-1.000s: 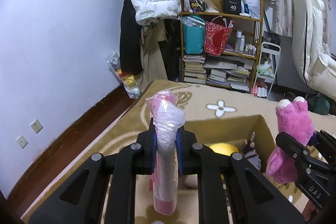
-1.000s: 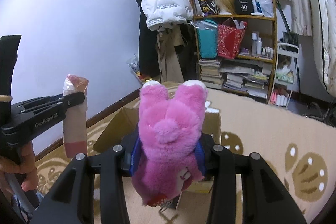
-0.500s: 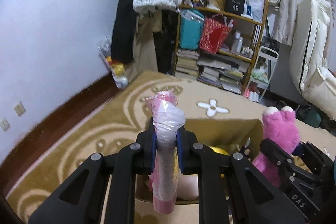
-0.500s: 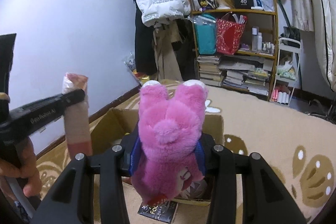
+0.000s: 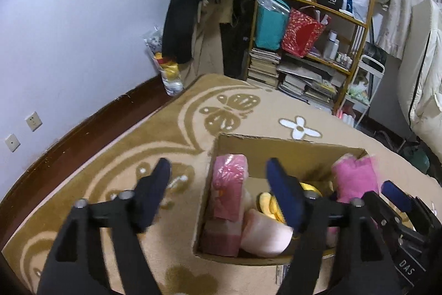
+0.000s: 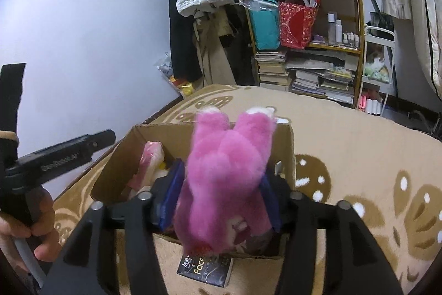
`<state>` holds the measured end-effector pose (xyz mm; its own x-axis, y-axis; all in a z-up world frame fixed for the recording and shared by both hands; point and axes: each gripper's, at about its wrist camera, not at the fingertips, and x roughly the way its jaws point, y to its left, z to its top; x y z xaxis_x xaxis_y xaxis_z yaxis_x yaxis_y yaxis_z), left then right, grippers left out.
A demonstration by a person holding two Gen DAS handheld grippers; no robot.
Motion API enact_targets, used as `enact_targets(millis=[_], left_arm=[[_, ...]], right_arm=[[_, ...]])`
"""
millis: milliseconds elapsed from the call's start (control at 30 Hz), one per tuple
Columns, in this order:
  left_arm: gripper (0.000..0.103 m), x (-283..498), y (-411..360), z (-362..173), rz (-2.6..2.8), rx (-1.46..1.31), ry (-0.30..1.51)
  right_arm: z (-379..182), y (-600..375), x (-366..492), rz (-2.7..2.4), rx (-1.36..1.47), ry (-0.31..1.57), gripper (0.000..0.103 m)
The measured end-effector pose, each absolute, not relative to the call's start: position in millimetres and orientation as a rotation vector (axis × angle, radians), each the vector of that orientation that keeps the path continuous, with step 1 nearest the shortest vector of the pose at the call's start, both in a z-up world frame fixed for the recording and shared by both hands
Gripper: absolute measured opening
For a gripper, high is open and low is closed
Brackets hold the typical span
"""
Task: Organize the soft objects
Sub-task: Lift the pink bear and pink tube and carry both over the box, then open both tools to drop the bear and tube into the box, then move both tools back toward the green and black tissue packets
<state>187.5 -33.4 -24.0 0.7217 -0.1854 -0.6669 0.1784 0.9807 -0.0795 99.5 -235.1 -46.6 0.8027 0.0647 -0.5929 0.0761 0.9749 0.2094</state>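
While the left gripper [image 5: 218, 184] is standing wide open, its pink roll [image 5: 228, 194] lying in the box [image 5: 287, 147], the right gripper [image 6: 221, 196] is loosening around the pink plush [image 6: 229, 173] above that box.

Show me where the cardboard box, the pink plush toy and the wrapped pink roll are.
cardboard box [image 5: 290, 154]: left wrist view, inner back wall.
pink plush toy [image 6: 229, 170]: right wrist view, middle of its body.
wrapped pink roll [image 5: 228, 190]: left wrist view, upper half.

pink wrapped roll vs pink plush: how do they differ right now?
The pink wrapped roll is smooth and plastic-covered; the pink plush is furry with white-tipped ends. The roll stands free inside the cardboard box, leaning at its left wall; the plush sits between the right hand-held gripper jaws above the box. Both are pink and soft.
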Motion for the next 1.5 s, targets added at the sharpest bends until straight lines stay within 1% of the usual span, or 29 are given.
enact_targets(millis=[67,267,367,833,1267,1500], left_arm=[[0.1,187,-32,-22,-0.153,0.017,0.739],[0.103,177,-23,-14,-0.095,0.073,0.7],[0.103,174,-16,-12,-0.1,0.049,0.715],[0.103,145,-3,-6,-0.1,0.081,0.716],[0.103,114,-11,-5,-0.127,0.116,0.705],[0.103,103,-21,-10,-0.162,0.146,0.731]], right_arm=[[-46,-235,99,-0.011,0.236,0.64,0.077],[-41,-233,93,-0.012,0.229,0.642,0.094],[-39,-231,89,-0.016,0.223,0.646,0.099],[-35,-226,60,-0.041,0.212,0.663,0.1],[-26,-236,22,-0.111,0.25,0.662,0.1],[-27,-237,1,-0.152,0.261,0.653,0.1]])
